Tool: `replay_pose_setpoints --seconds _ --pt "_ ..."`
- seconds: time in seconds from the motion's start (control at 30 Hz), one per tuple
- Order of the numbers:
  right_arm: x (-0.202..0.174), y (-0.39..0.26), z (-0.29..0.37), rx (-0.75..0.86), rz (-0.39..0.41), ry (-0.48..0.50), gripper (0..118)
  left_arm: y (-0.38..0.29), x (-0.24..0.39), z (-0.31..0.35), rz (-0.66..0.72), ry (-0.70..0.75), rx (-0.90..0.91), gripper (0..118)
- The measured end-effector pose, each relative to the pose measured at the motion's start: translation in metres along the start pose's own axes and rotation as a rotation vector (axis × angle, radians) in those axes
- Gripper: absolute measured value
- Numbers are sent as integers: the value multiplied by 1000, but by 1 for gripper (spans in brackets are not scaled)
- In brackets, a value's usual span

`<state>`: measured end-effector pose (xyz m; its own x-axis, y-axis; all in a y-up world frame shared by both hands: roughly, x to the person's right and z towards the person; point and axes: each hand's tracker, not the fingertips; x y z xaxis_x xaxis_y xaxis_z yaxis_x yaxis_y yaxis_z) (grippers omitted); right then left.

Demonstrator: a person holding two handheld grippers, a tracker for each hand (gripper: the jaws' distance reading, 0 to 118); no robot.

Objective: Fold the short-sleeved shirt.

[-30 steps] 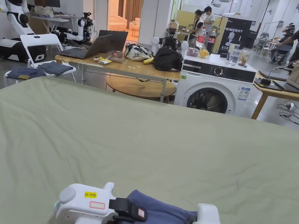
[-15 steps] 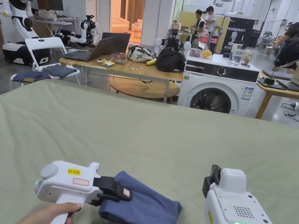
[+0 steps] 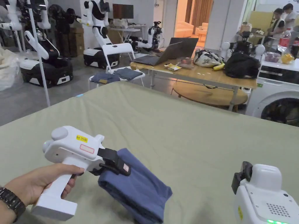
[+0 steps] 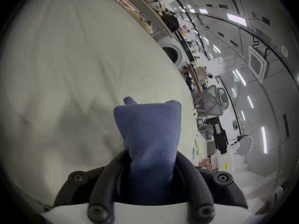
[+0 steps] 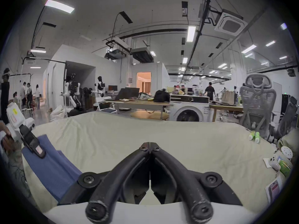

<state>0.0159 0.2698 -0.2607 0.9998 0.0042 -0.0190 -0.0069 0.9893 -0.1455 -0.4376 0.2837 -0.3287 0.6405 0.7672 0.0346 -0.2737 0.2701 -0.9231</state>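
Note:
A blue shirt [image 3: 137, 189], folded into a thick bundle, hangs tilted from my left gripper [image 3: 118, 166] over the near left of the green sheet [image 3: 187, 137]. In the left gripper view both jaws press on the blue shirt [image 4: 148, 130], which sticks out past them. My right gripper [image 3: 243, 176] is at the lower right, apart from the shirt. The right gripper view shows that right gripper [image 5: 150, 145] shut with nothing between its jaws, and the blue shirt [image 5: 51, 164] to its left under the left gripper [image 5: 34, 144].
The green sheet covers a wide flat surface. Behind it stand a wooden table [image 3: 198, 73] with a laptop and bags, a white chair [image 3: 116, 58] with folded clothes, a washing machine [image 3: 277, 96] and several robots. Small bottles [image 5: 254, 137] lie at the sheet's right edge.
The head camera has swung left and down. My left gripper has lifted the folded shirt up and further into view. The right gripper has come into view at the lower right.

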Motion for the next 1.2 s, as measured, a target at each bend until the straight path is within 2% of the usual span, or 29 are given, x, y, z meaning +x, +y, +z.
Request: replay_pose_setpoints --seconds 0.23,0.4,0.43,0.5,0.53,0.57,0.8,0.83,0.9,1.0,1.13,1.2 --pt "-89 7 -29 -30 3 120 0 33 -74 94 97 143 93 17" --pt "-147 12 -42 -47 23 215 0 28 -93 136 183 234 150 17" --pt "-155 11 -44 -51 26 234 0 22 -75 111 198 262 156 17" --pt "-169 10 -46 -62 36 253 0 21 -76 112 209 290 153 17" --pt "-174 9 -46 -64 40 261 0 21 -76 112 207 299 151 17" --pt "-178 8 -46 -68 44 268 0 40 -111 151 207 314 145 17" --pt "-179 6 -53 -87 62 267 0 54 -92 133 88 468 35 17" --pt "-177 6 -54 -88 60 268 0 85 -150 147 84 504 23 17" --pt "-173 5 -56 -93 64 257 0 89 -158 140 90 562 5 17" --pt "-166 4 -59 -101 63 248 0 62 -134 132 77 605 6 24" --pt "-159 4 -60 -106 70 244 0 63 -127 140 42 710 15 58" --pt "-155 6 -60 -105 75 239 0 61 -115 150 6 773 60 61"
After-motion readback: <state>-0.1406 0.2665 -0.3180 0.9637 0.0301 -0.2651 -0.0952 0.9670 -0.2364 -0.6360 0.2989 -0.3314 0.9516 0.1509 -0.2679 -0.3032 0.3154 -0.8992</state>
